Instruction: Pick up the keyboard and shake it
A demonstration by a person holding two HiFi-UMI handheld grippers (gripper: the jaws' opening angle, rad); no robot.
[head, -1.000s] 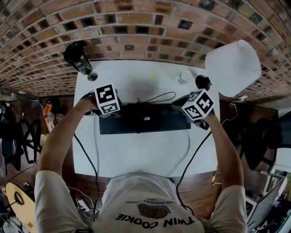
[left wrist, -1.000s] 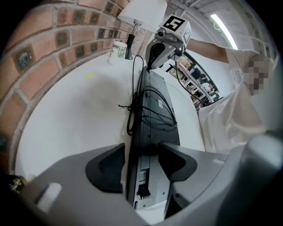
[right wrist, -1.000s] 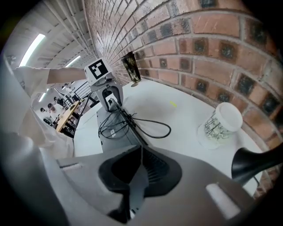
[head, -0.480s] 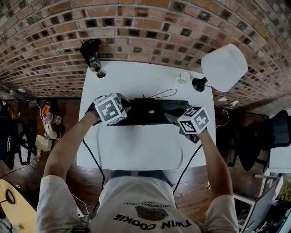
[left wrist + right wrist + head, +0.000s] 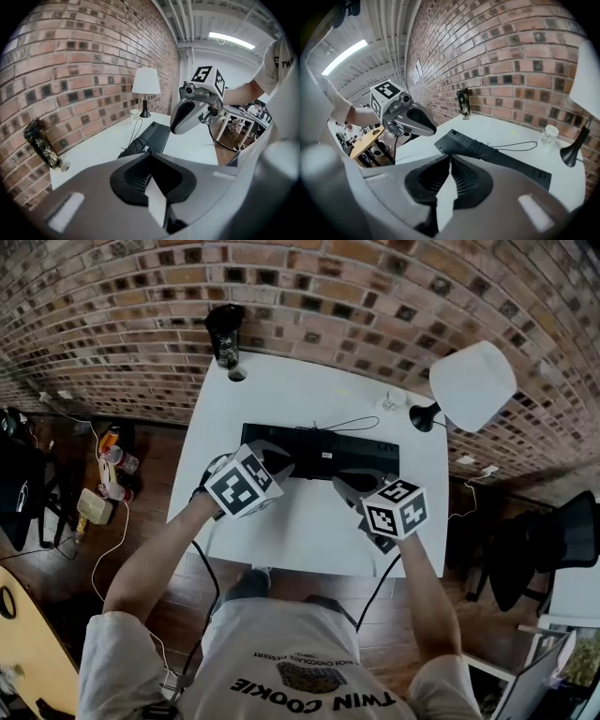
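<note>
The black keyboard [image 5: 319,454] lies flat on the white table [image 5: 309,526], its cable curling off its far edge. Both grippers hover apart from it on the near side. My left gripper [image 5: 275,465] is near the keyboard's left end; its jaws have just been closing and now meet with nothing between them [image 5: 150,157]. My right gripper [image 5: 345,487] is near the right end, also shut on nothing [image 5: 449,161]. Each gripper view shows the keyboard [image 5: 152,136] [image 5: 497,154] beyond the jaws and the other gripper in the air.
A desk lamp with a white shade [image 5: 472,385] stands at the table's far right corner, a small cup [image 5: 392,399] beside it. A dark bottle [image 5: 225,334] stands at the far left corner against the brick wall. A black chair [image 5: 562,531] is right of the table.
Both grippers have drawn back from the keyboard's two ends toward the near edge and risen. The keyboard stays on the table. The head view has shifted.
</note>
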